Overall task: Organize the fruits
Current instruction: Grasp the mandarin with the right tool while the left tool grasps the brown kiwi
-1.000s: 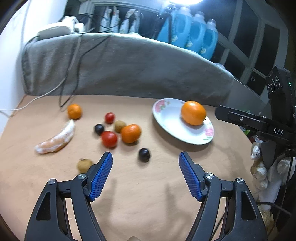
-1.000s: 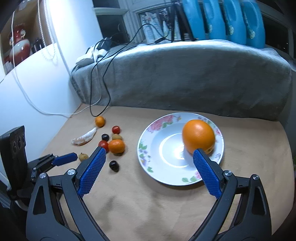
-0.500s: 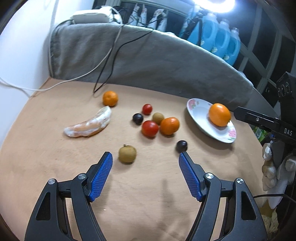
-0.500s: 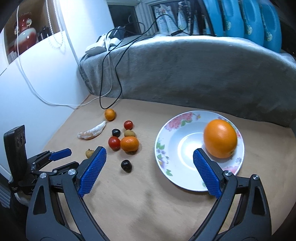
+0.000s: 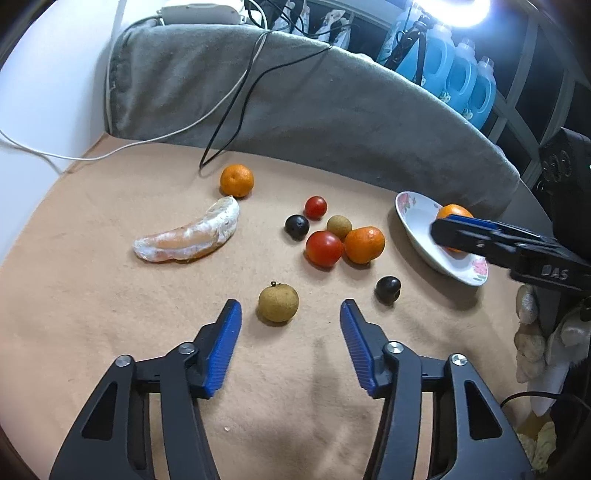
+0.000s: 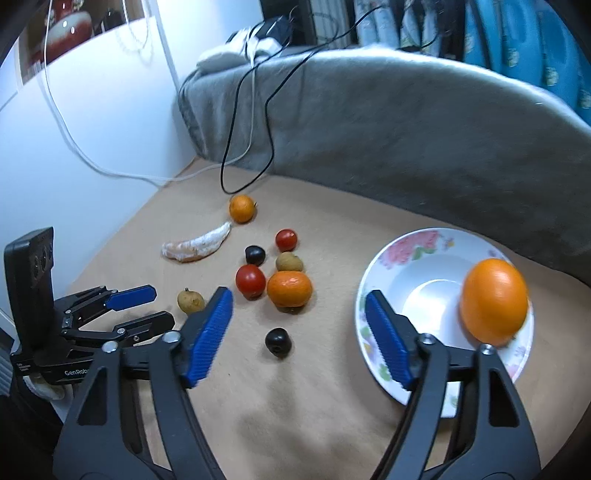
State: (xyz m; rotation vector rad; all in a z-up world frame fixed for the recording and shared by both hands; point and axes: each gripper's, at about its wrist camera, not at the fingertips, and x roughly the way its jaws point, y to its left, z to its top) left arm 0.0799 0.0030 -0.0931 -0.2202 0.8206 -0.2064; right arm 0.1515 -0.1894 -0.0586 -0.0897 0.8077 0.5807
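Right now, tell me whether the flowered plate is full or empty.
Nearly empty: the flowered plate holds only one large orange; its remaining white bowl is bare.

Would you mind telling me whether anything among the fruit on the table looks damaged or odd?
Yes: the peeled citrus segment lies bare on the tan cloth, just in front of the small mandarin. It is the only fruit without its skin. The other fruits look whole, and only the large orange sits on the plate.

White wall (image 6: pixel 92 122) at left; grey blanket (image 5: pixel 314 107) across upper frame; blue bottles (image 5: pixel 458 81) upper right beneath bright lamp (image 5: pixel 469 11); tan tabletop (image 5: pixel 92 295) below
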